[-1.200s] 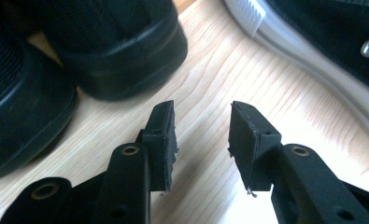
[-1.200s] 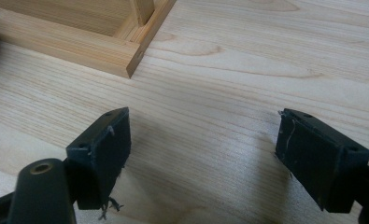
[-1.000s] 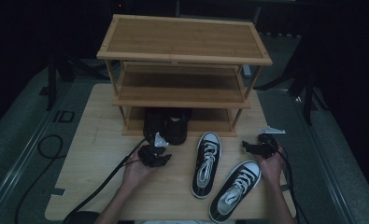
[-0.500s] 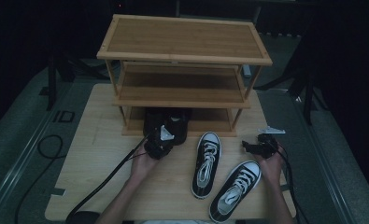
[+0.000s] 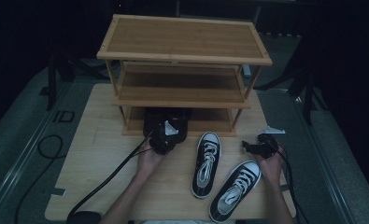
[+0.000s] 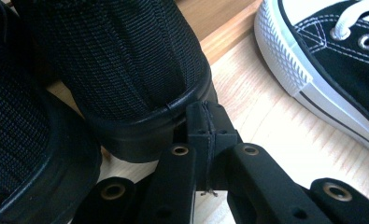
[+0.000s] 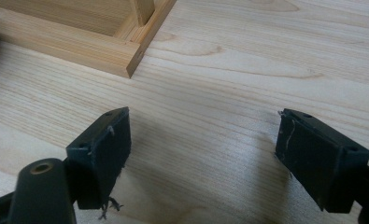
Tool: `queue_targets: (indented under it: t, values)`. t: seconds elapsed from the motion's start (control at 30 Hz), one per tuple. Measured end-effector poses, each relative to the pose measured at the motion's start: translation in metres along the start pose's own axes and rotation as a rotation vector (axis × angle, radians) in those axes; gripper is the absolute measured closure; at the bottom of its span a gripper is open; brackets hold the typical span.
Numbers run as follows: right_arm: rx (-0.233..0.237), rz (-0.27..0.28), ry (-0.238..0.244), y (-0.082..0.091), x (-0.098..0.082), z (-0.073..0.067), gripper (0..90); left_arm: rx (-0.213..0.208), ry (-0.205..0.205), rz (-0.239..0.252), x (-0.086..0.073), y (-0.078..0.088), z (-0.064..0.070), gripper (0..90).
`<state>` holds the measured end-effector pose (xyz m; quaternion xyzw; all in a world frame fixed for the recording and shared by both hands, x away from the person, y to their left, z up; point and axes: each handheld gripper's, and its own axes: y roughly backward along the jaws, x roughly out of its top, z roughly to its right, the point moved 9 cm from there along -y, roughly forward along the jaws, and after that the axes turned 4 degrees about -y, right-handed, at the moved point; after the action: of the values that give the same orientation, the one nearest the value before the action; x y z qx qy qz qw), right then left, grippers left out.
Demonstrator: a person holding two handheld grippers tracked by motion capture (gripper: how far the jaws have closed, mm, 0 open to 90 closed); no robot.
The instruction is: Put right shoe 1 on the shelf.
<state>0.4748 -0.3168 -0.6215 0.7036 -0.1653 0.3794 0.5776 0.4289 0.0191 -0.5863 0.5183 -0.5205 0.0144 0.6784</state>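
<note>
The left tongs have just been closing and are now standing fully shut, pads pressed together with nothing between them. They are resting against the heel of the right-hand black boot, which is sitting with its partner at the front edge of the wooden shoe rack's bottom shelf. Compared with a second ago, the left tongs are sitting closer to the rack, right at the boots. This suggests the shut tongs are serving as a pusher, nudging the boot deeper onto the shelf. The right tongs are standing wide open and empty over the worktop, beside the two black-and-white sneakers, which are lying in front of the rack.
</note>
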Motion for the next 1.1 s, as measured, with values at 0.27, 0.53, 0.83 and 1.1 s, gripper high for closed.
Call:
queue_targets:
  t: [0.27, 0.53, 0.83, 1.1]
  values:
    - [0.000, 0.000, 0.000, 0.000, 0.000, 0.000, 17.9, -0.004, 0.014, -0.018, -0.002, 0.000, -0.003, 86.6]
    - [0.001, 0.000, 0.000, 0.000, 0.000, 0.000, 17.9, -0.060, -0.032, -0.037, -0.025, 0.008, 0.011, 77.3]
    - [0.001, 0.000, -0.001, 0.000, 0.000, 0.000, 17.9, -0.106, 0.024, -0.050, -0.049, 0.010, 0.007, 69.0]
    - [0.001, -0.001, -0.001, 0.000, 0.000, 0.000, 17.9, -0.121, 0.026, -0.018, -0.054, 0.011, 0.009, 64.0]
